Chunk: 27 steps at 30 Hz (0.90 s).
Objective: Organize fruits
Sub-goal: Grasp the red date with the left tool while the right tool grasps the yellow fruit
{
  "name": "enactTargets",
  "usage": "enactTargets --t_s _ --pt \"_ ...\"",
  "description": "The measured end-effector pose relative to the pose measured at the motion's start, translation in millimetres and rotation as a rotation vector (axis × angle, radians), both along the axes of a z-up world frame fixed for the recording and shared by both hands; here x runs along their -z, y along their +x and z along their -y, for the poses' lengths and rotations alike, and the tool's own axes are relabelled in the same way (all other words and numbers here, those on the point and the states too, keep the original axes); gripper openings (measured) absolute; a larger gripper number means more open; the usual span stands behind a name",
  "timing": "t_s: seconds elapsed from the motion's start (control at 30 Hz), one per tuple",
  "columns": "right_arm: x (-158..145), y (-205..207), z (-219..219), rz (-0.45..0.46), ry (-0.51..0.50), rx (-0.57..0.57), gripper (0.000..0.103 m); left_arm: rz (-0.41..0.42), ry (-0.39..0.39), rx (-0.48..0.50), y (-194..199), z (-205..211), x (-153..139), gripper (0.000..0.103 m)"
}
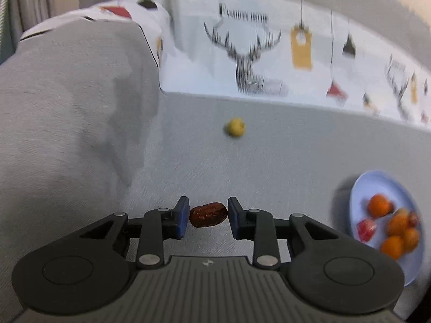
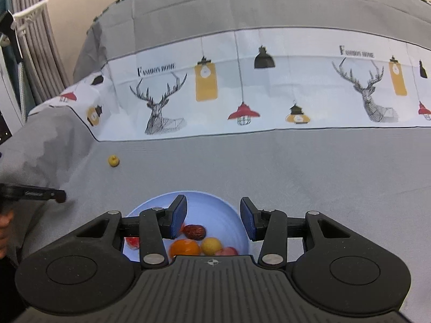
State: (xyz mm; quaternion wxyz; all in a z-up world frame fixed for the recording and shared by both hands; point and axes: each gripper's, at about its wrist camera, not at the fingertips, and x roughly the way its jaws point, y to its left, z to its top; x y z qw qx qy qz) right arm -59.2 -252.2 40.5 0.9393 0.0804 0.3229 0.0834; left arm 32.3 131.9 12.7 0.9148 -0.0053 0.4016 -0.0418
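Note:
My left gripper (image 1: 208, 216) is shut on a dark red date (image 1: 208, 214), held between its blue pads just above the grey cloth. A small yellow fruit (image 1: 235, 127) lies further ahead on the cloth; it also shows in the right wrist view (image 2: 113, 160). A light blue plate (image 1: 363, 188) with several orange and red fruits sits at the right. My right gripper (image 2: 213, 219) is open and empty above that plate (image 2: 215, 210), which holds a date (image 2: 194, 232), an orange fruit (image 2: 184, 247), a yellow fruit (image 2: 211, 245) and red pieces.
The grey cloth (image 2: 296, 175) covers the seat. A white band printed with deer and lamps (image 2: 242, 88) runs across the back. A raised grey fold (image 1: 67, 107) stands at the left. The left gripper's finger (image 2: 35, 195) shows at the left edge of the right view.

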Motion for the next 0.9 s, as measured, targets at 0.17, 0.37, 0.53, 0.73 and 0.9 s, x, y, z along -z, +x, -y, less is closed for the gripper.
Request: enactTargets --t_s 0.17,0.37,0.53,0.73,0.9 --pt "-13.5 25.7 -47.9 -0.004 0.019 -0.053 0.04 0.055 -0.062 -0.015 -14.1 -13.9 -9.7 0.034" --pt "-29.4 76.0 -127.4 -0.005 -0.005 -0.174 0.04 -0.007 -0.104 -0.038 -5.9 -23.9 -2.3 0.034" --pt "-27.7 125.6 -183.4 -0.044 -0.042 -0.26 0.041 -0.059 -0.125 -0.063 2.9 -31.3 6.8 0.034" --pt "-9.3 178.0 -223.4 -0.099 -0.095 -0.314 0.045 -0.068 -0.126 -0.061 4.5 -31.8 9.0 0.034" --pt "15.5 213.9 -250.0 -0.138 -0.156 -0.331 0.05 -0.068 -0.128 -0.062 4.3 -31.6 9.2 0.034"
